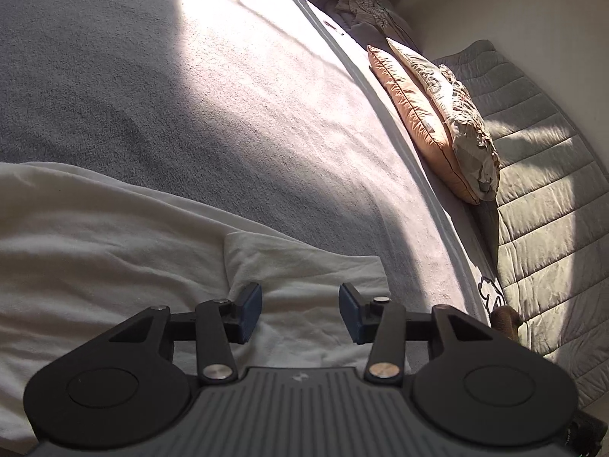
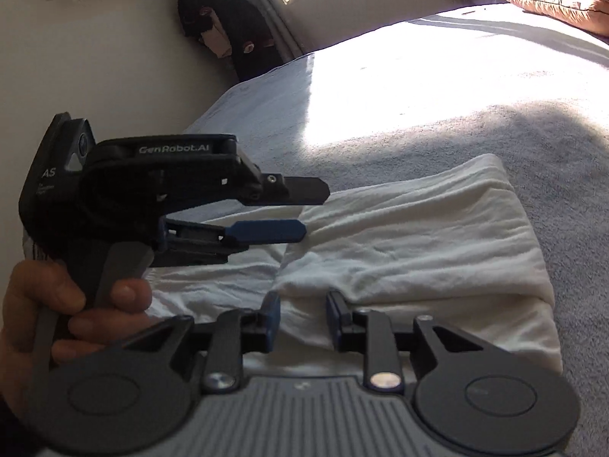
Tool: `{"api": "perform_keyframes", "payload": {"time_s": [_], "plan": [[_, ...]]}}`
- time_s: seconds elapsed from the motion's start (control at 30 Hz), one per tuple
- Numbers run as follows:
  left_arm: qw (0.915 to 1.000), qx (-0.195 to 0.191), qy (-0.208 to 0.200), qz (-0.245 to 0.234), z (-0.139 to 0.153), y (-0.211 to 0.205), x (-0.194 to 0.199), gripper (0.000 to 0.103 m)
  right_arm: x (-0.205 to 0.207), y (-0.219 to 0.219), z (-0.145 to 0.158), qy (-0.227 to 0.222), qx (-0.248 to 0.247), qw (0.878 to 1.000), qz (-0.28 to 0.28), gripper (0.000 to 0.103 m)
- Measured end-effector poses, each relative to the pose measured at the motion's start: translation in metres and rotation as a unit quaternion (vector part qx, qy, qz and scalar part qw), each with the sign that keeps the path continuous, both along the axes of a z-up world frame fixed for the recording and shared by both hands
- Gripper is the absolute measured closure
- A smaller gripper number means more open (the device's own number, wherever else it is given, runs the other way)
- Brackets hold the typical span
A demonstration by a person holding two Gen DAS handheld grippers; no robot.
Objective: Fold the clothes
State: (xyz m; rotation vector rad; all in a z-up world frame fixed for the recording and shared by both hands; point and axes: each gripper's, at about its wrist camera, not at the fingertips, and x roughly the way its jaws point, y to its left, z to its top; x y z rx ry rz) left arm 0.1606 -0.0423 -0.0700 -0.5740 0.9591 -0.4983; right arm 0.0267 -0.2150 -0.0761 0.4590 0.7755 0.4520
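A white garment (image 1: 114,251) lies partly folded on a grey bed cover (image 1: 171,87). It also shows in the right wrist view (image 2: 418,243), with a folded layer on its right part. My left gripper (image 1: 300,301) is open just above the cloth near its corner, with nothing between the pads. It also shows from the side in the right wrist view (image 2: 314,209), held by a hand, jaws apart over the garment's edge. My right gripper (image 2: 303,312) is open, low over the near fold of the garment, holding nothing.
Two cushions (image 1: 437,122) lean along the bed's right edge, beside a quilted grey mat (image 1: 544,209). A bright sun patch (image 2: 418,76) falls across the bed cover (image 2: 533,144). A dark bag (image 2: 224,23) hangs by the wall near a window.
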Motion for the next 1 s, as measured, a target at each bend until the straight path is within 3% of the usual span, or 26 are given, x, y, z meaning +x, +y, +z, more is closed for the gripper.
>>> {"api": "perform_keyframes", "payload": {"time_s": [0.13, 0.2, 0.33, 0.4, 0.53, 0.67, 0.73, 1.0], "plan": [[0.9991, -0.036, 0.019, 0.012, -0.012, 0.01, 0.006, 0.057, 0.016, -0.01, -0.005, 0.023, 0.043, 0.998, -0.026, 0.075], [0.9994, -0.029, 0.015, 0.007, -0.011, 0.009, 0.007, 0.057, 0.014, -0.008, -0.004, 0.031, 0.057, 0.997, -0.033, 0.075], [0.9998, -0.016, 0.008, 0.001, -0.009, 0.005, 0.007, 0.058, 0.021, -0.01, -0.009, 0.021, 0.035, 0.999, -0.035, 0.074], [0.9999, -0.009, 0.005, -0.002, -0.008, 0.004, 0.006, 0.059, 0.021, -0.019, -0.015, 0.027, 0.062, 0.996, -0.055, 0.074], [1.0, -0.003, 0.002, -0.005, -0.008, 0.003, 0.006, 0.06, 0.025, -0.021, -0.021, 0.004, 0.068, 0.995, -0.079, 0.074], [0.9999, -0.01, 0.008, -0.005, -0.011, 0.007, 0.007, 0.063, 0.022, -0.023, -0.026, -0.017, 0.106, 0.99, -0.089, 0.071], [0.9998, -0.013, 0.011, -0.005, -0.012, 0.008, 0.008, 0.065, 0.025, -0.017, -0.03, 0.006, 0.1, 0.993, -0.059, 0.072], [0.9994, -0.026, 0.021, -0.006, -0.016, 0.015, 0.011, 0.067, 0.032, -0.012, -0.021, -0.025, 0.062, 0.997, -0.036, 0.071]]}}
